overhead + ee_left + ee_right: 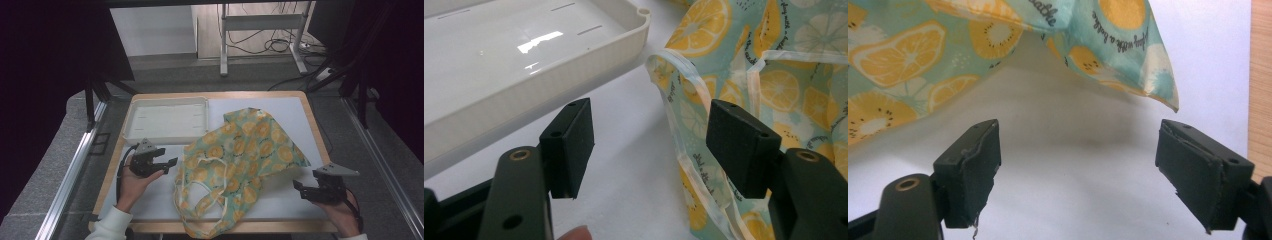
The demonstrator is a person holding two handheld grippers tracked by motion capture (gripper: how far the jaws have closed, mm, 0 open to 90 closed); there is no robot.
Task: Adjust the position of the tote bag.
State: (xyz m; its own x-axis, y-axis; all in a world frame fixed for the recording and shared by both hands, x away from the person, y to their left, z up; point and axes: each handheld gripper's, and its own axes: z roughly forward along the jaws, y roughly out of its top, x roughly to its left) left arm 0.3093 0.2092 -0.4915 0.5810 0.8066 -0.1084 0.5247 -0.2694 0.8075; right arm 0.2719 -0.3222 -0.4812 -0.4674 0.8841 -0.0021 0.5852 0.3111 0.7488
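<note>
- The left gripper [169, 163] hovers with jaws wide and nothing between them, aimed at the near-left edge of a lemon-print bag [240, 155]; in its own view the left gripper [649, 150] frames bare worktop, with the bag's pale-trimmed edge [684, 105] just ahead of the right-hand jaw.
- The right gripper [298, 189] waits at the bag's opposite, right side, jaws also spread and holding nothing; its own view puts the right gripper [1075, 165] just short of a lifted corner of the bag [1153, 85], which casts a shadow on the surface beneath.
- The bag lies crumpled and loosely spread across the middle of the white worktop [280, 107], its handles [187, 200] trailing toward the person's edge.
- A white tray [167, 120] sits at the far left, just beside the bag and with nothing in it.
- Judged from this, the work has barely begun: no fabric is gripped, and seizing, smoothing or folding the bag all remain ahead.
- The high view gives the whole layout and both hands; the gripper views alone reveal the raised corner, the printed lettering and the glossy inside of the tray [524, 45].
</note>
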